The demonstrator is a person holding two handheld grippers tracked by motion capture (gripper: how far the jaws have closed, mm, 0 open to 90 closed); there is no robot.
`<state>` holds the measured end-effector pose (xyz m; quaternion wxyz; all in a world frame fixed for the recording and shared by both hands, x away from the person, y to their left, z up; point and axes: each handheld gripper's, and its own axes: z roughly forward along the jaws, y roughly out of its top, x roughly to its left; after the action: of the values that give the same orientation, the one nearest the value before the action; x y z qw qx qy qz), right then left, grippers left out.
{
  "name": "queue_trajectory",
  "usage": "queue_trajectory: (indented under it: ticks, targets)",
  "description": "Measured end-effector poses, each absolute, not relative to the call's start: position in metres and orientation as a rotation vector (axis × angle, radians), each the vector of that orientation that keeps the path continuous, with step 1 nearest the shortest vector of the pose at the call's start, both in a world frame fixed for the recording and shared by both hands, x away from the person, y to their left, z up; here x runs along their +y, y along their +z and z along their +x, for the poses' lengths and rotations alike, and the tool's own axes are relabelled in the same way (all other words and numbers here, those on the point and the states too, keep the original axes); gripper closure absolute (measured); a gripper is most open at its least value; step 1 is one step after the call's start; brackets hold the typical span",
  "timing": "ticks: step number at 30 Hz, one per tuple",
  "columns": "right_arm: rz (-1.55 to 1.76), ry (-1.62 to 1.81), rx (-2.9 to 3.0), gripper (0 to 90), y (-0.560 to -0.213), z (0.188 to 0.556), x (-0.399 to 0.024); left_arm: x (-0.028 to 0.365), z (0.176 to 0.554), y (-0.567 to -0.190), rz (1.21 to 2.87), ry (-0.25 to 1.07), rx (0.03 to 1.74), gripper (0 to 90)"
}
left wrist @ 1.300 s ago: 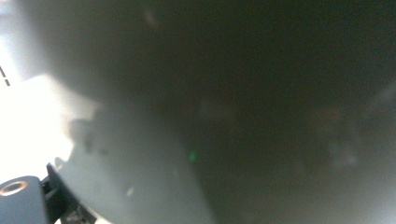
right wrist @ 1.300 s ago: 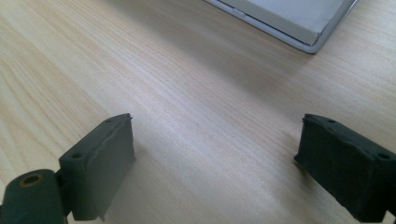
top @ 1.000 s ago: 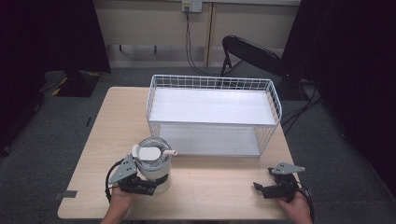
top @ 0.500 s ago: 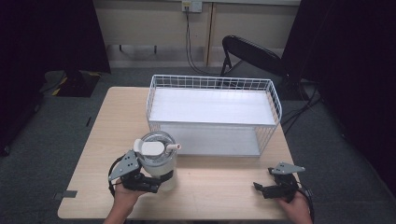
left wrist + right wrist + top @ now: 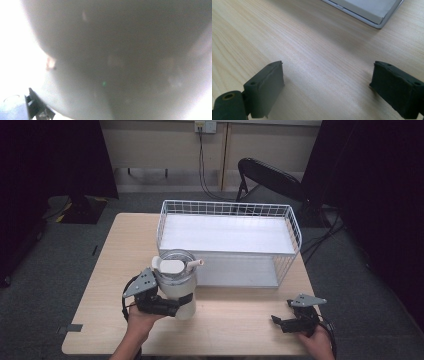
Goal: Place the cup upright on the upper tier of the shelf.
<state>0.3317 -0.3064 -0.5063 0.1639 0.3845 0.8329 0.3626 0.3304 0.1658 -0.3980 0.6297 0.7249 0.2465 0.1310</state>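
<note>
A white tumbler point(image 5: 176, 282) with a clear lid and a short straw is upright near the table's front left. My left gripper point(image 5: 167, 306) is shut on its lower body from the left side. In the left gripper view the tumbler wall point(image 5: 120, 50) is a blurred grey-white surface pressed close to the camera, with one black jaw at the lower left. My right gripper point(image 5: 278, 322) rests low over the table's front right. It is open, and bare wood lies between its fingers point(image 5: 265, 87).
A white wire basket point(image 5: 227, 206) with a white floor panel stands across the back half of the wooden table point(image 5: 235, 320), just behind the tumbler; its corner point(image 5: 372, 15) lies ahead of my right gripper. A black folding chair point(image 5: 270, 177) stands beyond the table.
My left gripper and the tumbler have moved up and to the right, toward the basket's front left corner. The right gripper has stayed still.
</note>
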Motion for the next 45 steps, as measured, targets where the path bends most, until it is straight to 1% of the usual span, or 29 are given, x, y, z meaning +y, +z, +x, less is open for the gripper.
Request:
queue_trajectory:
  ticks: [16, 39, 40, 45]
  targets:
    - [1.097, 1.034, 2.374, 10.0, -0.506, 0.332, -0.306, 0.149, 0.344, -0.375, 1.647, 0.272, 0.572, 8.2]
    - [1.096, 1.035, 2.374, 10.0, -0.506, 0.332, -0.306, 0.139, 0.364, -0.328, 1.651, 0.316, 0.576, 8.2]
    - [1.096, 1.035, 2.374, 10.0, -0.506, 0.332, -0.306, 0.139, 0.365, -0.326, 1.648, 0.299, 0.584, 8.2]
    - [1.096, 1.035, 2.374, 10.0, -0.506, 0.332, -0.306, 0.139, 0.369, -0.317, 1.650, 0.308, 0.582, 8.2]
